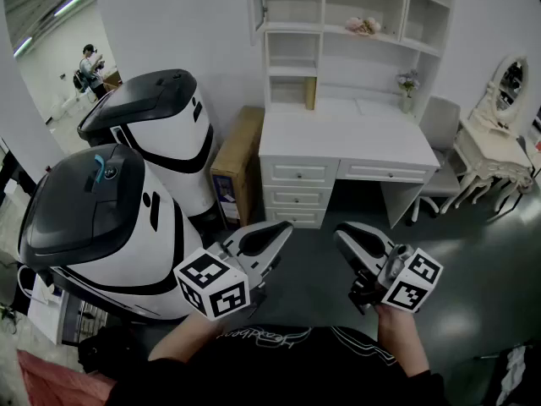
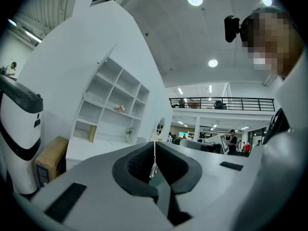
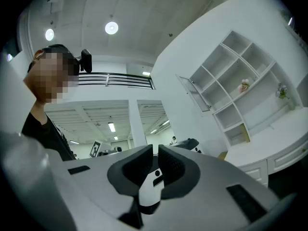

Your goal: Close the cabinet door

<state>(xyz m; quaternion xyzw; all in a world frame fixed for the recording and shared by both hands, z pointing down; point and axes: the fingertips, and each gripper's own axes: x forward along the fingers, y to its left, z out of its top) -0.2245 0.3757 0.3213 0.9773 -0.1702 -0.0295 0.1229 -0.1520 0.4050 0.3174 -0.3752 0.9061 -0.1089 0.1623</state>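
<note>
Holding our left gripper [image 1: 281,231] and right gripper [image 1: 341,237] clenched on nothing, we face the open white-framed cabinet door [image 1: 256,7] far up-left, nearer the left gripper.

This was a bedroom mock-up inside a big hall. A white wooden desk with a shelf cabinet [image 1: 338,138] and a white oval-mirrored dressing table [image 1: 493,152] stood there, a black-railed mezzanine [image 2: 221,103] beyond.

The left gripper [image 2: 154,147] holds its jaws pressed together with nothing between them. Beyond it stands a white shelf unit [image 2: 113,105]. Its upper cabinet door [image 2: 107,55] hangs open.
</note>
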